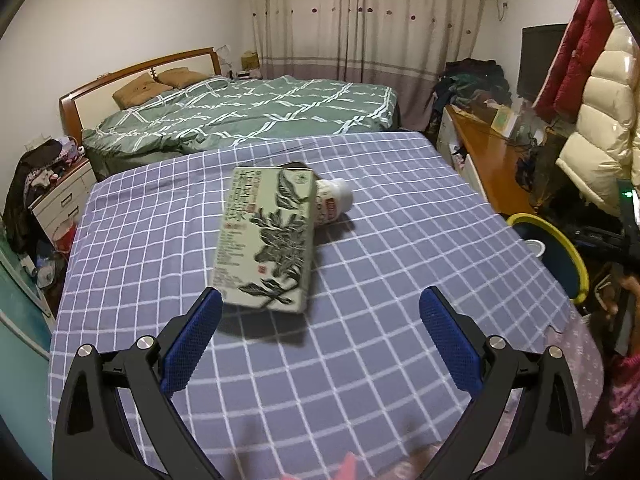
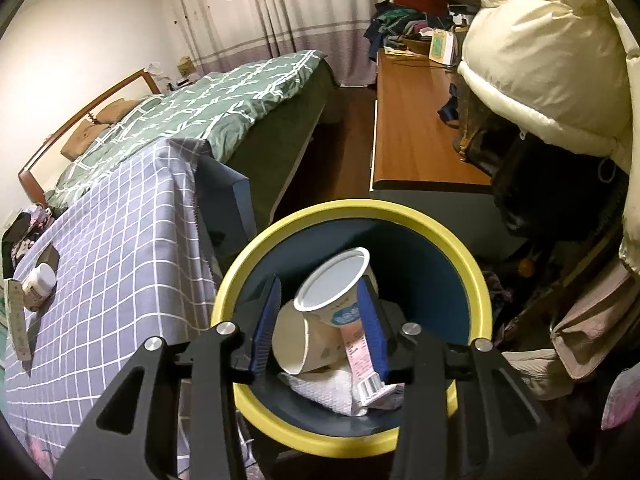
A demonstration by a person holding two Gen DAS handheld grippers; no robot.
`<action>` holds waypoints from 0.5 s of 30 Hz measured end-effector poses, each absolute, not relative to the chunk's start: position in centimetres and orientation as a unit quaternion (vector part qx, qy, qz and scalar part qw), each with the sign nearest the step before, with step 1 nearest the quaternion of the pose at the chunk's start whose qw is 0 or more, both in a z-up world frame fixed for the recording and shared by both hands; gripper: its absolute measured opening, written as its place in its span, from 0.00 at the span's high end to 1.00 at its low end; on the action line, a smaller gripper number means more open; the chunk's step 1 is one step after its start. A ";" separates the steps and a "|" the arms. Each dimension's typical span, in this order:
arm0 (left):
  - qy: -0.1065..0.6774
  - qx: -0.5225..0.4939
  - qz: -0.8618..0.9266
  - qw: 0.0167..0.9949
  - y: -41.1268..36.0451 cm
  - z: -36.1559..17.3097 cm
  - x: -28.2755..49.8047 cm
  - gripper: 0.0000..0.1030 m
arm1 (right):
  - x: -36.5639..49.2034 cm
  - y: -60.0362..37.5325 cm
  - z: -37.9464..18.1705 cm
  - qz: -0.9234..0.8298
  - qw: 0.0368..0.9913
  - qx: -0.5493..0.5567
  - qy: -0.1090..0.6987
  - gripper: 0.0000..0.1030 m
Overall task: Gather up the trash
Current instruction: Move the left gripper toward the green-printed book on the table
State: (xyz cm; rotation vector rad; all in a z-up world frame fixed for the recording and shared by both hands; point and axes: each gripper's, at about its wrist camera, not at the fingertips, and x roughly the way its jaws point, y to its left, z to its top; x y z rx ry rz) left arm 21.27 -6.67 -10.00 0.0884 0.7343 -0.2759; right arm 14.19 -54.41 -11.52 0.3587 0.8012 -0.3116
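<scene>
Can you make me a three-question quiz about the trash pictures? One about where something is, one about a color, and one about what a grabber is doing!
1. Where does the green tea box lie?
A. on the checked cloth
B. in the bin
C. on the wooden desk

2. What color is the rim of the bin?
A. red
B. yellow
C. white

3. How is the left gripper?
A. shut on the box
B. shut on a cup
C. open, holding nothing

Answers:
1 A: the box rests on the checked cloth, beside the white bottle.
2 B: a yellow ring runs round the dark blue bin.
3 C: its blue fingers stand wide apart with only cloth between them.
</scene>
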 end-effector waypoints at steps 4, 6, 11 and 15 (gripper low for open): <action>0.365 0.050 -0.130 0.921 -5.9 -10.3 23.9 0.06 | 14.1 -54.0 -11.3 -0.148 0.896 0.171 0.382 0.57; 0.367 0.053 -0.130 0.920 -5.4 -10.5 25.2 0.06 | 14.1 -53.9 -11.3 -0.148 0.896 0.171 0.382 0.56; 0.394 0.045 -0.146 0.906 -4.8 -11.6 28.5 0.06 | 14.1 -53.7 -11.5 -0.146 0.894 0.172 0.388 0.56; 0.408 0.047 -0.147 0.900 -4.9 -12.6 30.1 0.06 | 14.2 -53.5 -11.7 -0.144 0.893 0.171 0.392 0.55</action>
